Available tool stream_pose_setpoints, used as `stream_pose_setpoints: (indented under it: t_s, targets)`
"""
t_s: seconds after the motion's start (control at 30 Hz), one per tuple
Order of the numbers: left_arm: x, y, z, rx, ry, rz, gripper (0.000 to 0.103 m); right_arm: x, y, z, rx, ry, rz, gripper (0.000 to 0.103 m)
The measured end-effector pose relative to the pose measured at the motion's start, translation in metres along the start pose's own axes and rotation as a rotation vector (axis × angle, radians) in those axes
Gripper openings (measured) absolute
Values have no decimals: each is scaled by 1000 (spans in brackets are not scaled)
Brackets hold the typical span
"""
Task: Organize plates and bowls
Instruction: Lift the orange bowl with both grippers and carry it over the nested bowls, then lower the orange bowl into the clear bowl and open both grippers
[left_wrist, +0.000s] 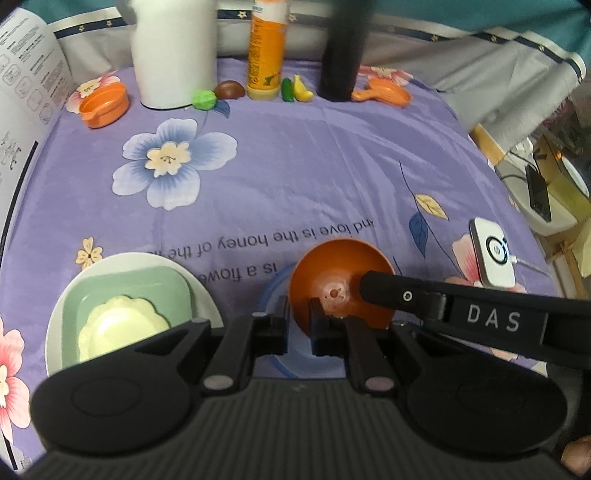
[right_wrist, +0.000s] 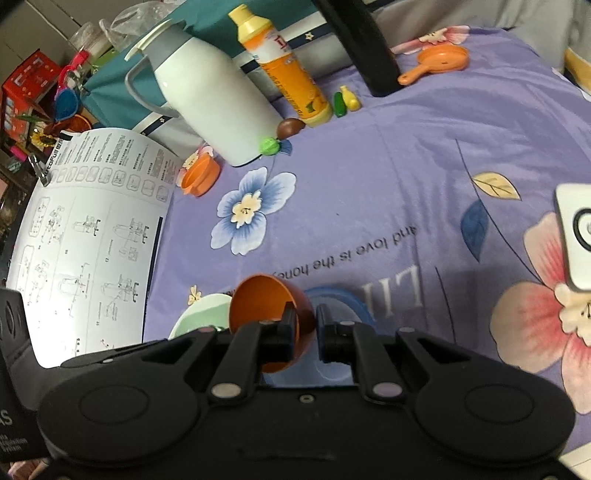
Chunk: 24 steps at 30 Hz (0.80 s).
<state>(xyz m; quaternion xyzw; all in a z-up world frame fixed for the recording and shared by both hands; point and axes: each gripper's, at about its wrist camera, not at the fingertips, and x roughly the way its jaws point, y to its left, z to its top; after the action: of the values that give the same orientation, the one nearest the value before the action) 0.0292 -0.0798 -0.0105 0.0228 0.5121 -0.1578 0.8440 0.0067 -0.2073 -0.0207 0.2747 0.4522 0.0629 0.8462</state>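
An orange bowl (left_wrist: 338, 269) hangs tipped on its side above the purple flowered cloth, held by both grippers. My left gripper (left_wrist: 299, 314) is shut on its rim, with the bowl's underside facing the camera. The right gripper's black fingers (left_wrist: 384, 286) reach in from the right against the bowl's base. In the right wrist view my right gripper (right_wrist: 306, 323) is shut on the wall of the orange bowl (right_wrist: 258, 302). A blue-rimmed plate (right_wrist: 345, 295) lies beneath it. To the left a white plate (left_wrist: 205, 295) carries a green square plate (left_wrist: 147, 288) and a cream scalloped dish (left_wrist: 122, 321).
Along the table's far edge stand a white thermos jug (left_wrist: 173, 51), an orange bottle (left_wrist: 266, 48), small toy foods (left_wrist: 301, 88), an orange toy pot (left_wrist: 105, 105), an orange toy pan (left_wrist: 386, 94) and a black post (left_wrist: 341, 48). An instruction sheet (right_wrist: 92, 236) lies at the left, a white device (left_wrist: 493, 253) at the right.
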Motion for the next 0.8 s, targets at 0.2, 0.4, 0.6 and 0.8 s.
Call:
stream_pose_setpoints:
  t_s: [0.2, 0.4, 0.6, 0.8]
  targets:
    - [6, -6, -7, 23, 22, 6, 10, -2, -8, -10, 15, 12, -10, 12]
    - [10, -5, -10, 30, 34, 6, 11, 2, -8, -15, 23, 22, -21, 12]
    - [13, -5, -12, 31, 40, 5, 11, 6, -8, -17, 29, 30, -27, 12]
    - [18, -6, -13, 41, 45, 11, 11, 10, -8, -18, 39, 38, -32, 12]
